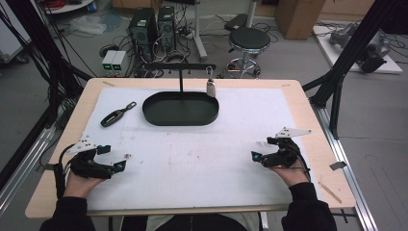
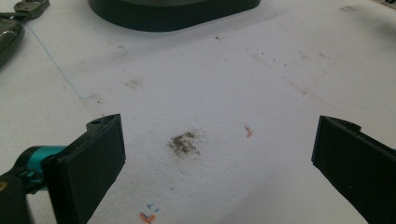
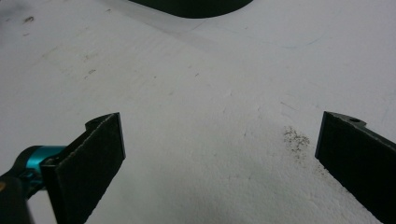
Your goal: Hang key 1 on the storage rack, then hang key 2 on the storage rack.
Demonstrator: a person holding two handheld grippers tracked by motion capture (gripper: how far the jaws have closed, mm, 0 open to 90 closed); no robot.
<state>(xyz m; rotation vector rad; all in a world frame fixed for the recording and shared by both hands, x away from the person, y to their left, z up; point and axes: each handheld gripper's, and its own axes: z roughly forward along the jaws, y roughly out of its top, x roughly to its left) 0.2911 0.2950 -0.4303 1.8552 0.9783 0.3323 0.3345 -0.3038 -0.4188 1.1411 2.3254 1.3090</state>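
Observation:
A black oval tray [image 1: 180,108] forms the base of a stand with a crossbar [image 1: 180,66]; a small silver padlock-like piece [image 1: 210,88] hangs from the bar's right hook. A dark key fob [image 1: 117,114] lies on the white sheet left of the tray, its edge at the top left of the left gripper view [image 2: 9,35]. My left gripper [image 1: 114,158] rests near the front left of the table, open and holding nothing [image 2: 217,158]. At the front right my right gripper [image 1: 262,150] is open too, with bare sheet between its jaws [image 3: 219,158].
A white sheet [image 1: 192,144] covers most of the wooden table [image 1: 308,120]. The tray's front wall [image 2: 173,16] shows at the top of the left gripper view. Beyond the table stand a stool [image 1: 248,41], computer towers [image 1: 151,29] and cables on the floor.

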